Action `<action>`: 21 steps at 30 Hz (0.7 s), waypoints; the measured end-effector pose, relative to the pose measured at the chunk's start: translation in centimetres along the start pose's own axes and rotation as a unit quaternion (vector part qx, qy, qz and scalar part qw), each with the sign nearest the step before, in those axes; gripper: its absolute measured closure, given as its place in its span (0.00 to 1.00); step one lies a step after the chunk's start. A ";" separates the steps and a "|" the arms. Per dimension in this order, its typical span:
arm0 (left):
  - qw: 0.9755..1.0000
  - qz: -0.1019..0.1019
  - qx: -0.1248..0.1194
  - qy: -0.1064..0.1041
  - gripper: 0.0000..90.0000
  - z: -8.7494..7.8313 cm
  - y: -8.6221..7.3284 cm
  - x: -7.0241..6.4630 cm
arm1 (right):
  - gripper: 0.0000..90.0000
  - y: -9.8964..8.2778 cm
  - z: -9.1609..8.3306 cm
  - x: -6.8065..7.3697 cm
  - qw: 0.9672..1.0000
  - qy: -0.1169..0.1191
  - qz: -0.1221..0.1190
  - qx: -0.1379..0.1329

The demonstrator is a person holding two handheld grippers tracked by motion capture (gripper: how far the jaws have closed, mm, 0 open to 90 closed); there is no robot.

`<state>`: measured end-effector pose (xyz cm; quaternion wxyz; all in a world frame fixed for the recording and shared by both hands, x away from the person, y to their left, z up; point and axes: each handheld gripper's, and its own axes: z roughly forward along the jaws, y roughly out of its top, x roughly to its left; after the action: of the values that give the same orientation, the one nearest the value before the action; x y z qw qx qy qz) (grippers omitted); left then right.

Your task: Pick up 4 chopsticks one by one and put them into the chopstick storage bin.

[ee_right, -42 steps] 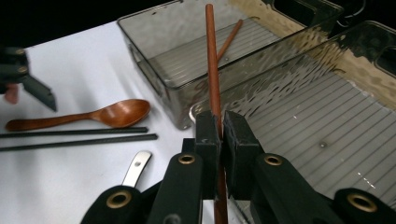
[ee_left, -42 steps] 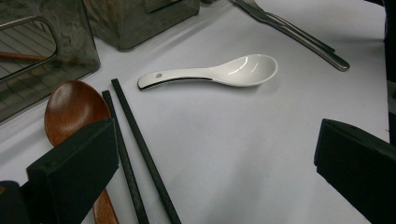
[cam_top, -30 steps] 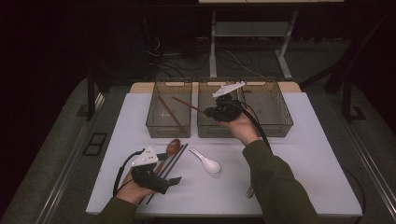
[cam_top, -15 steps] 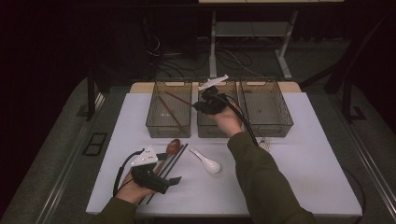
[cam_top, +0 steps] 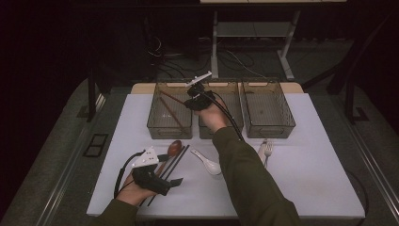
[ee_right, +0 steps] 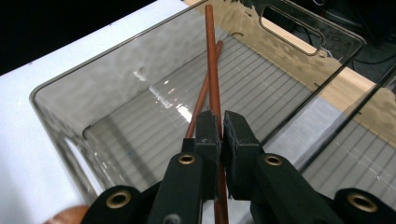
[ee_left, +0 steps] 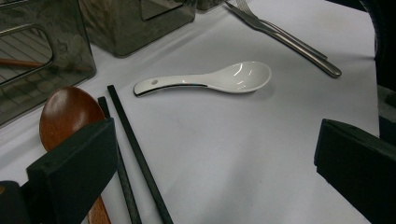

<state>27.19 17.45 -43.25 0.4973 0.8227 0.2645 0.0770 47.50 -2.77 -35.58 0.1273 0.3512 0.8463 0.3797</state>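
My right gripper [cam_top: 192, 100] hangs over the left clear bin [cam_top: 156, 123], shut on a reddish-brown chopstick [ee_right: 212, 70] that points down into the bin. A second brown chopstick [ee_right: 201, 100] lies on the bin's ribbed floor; from above it shows as a slanted line [cam_top: 172, 120]. My left gripper [cam_top: 170, 184] rests on the white table near the front left, jaws wide open with nothing between them. Just beside it lie a wooden spoon [ee_left: 67, 112] and a pair of black chopsticks [ee_left: 135, 154]. A white ceramic spoon [ee_left: 210, 80] lies a little farther out.
Two more clear bins, the middle one [cam_top: 235, 123] and the right one [cam_top: 269, 127], stand in a row at the back. A metal fork and knife [cam_top: 266, 150] lie in front of the right bin. My right forearm [cam_top: 244, 179] crosses the table's centre.
My right gripper has carried the brown chopstick leftward, from above the middle bin to over the left bin. The left gripper has stayed where it was.
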 end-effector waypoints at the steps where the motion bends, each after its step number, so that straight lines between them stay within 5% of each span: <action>1: 1.000 0.000 0.000 0.000 0.00 0.0 0.0 0.0 | 0.94 0.1 0.3 0.1 1.000 0.002 0.003 0.001; 19: 1.000 -0.001 -0.003 -0.003 0.00 -0.1 0.0 0.1 | 0.93 1.2 3.4 1.1 1.000 -0.013 0.019 0.018; 21: 1.000 -0.001 -0.004 -0.003 0.00 -0.1 0.0 0.1 | 0.85 1.1 3.6 1.1 1.000 -0.016 0.019 0.012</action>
<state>27.21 17.57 -43.18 0.5010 0.8209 0.2634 0.0754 49.01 0.51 -37.14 0.1290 0.3749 0.8418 0.3664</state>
